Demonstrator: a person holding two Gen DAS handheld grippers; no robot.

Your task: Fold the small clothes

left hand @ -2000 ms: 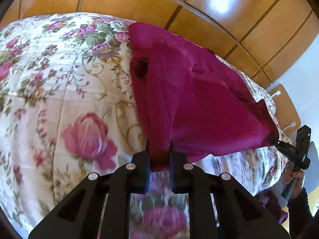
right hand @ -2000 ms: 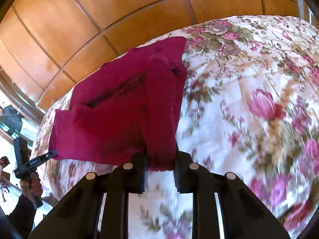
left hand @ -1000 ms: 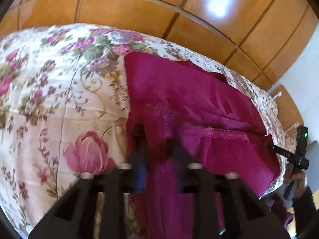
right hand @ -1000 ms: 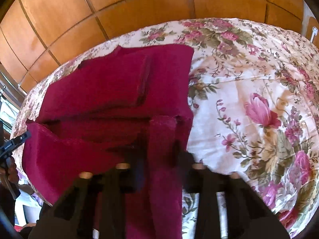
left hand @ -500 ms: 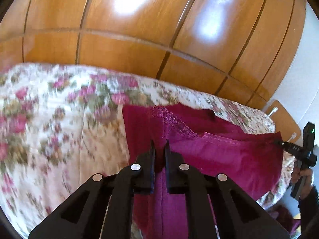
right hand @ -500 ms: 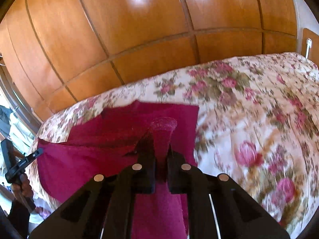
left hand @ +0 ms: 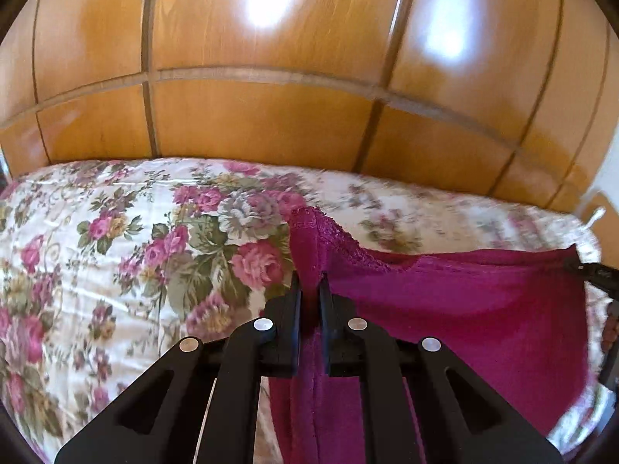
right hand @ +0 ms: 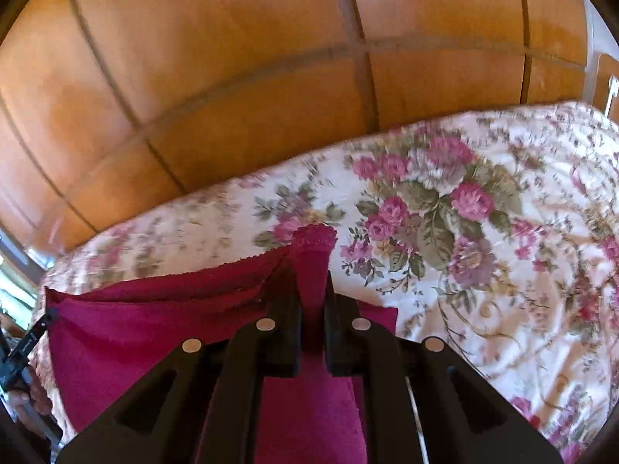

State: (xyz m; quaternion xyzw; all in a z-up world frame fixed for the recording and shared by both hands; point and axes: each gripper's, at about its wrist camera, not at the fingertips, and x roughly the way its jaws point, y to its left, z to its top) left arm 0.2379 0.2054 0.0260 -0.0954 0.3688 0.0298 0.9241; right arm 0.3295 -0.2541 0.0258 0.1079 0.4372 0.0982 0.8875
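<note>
Fingers (left hand: 294,309) both sides clamp magenta garment (left hand: 456,301); no readable writing.

No readable text in either view.

Nothing legible stands on the garment (left hand: 456,301), the quilt (left hand: 116,255), the wood panels (left hand: 263,123) or the black fingers (left hand: 290,309); the other gripper's fingertip, seen small at the left edge of the right wrist view (right hand: 27,344), carries a pale mark too blurred to read.
</note>
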